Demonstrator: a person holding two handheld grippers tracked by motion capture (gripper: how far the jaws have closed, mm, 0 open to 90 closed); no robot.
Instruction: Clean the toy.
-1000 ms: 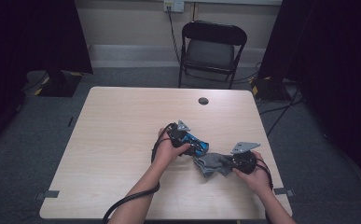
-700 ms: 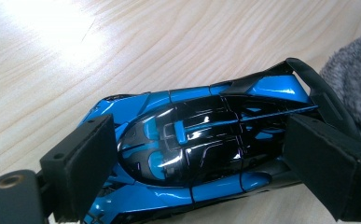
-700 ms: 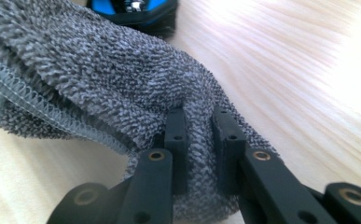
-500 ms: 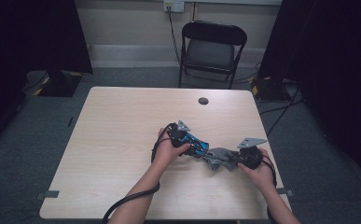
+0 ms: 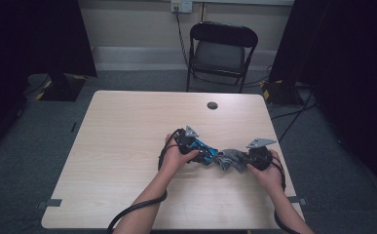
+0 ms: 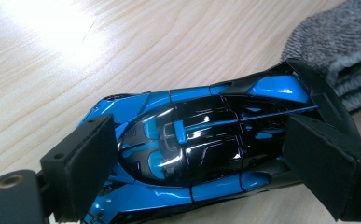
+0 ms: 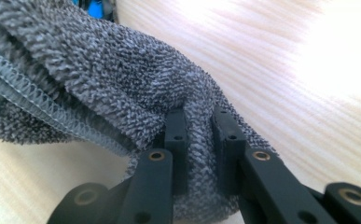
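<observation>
While left gripper (image 6: 197, 154) clamps toy car (image 6: 201, 149), right gripper (image 7: 201, 135) view shows pinched grey cloth (image 7: 99, 79).

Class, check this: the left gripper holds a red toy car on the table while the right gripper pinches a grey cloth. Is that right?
Not quite: the car is blue and black, not red, as the left gripper view shows. The left gripper does hold it, and the right gripper pinches the grey cloth.

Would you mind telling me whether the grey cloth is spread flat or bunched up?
Bunched up. The grey cloth lies in thick folds with its stitched edges stacked, and the right gripper pinches a ridge of it on the table.
</observation>
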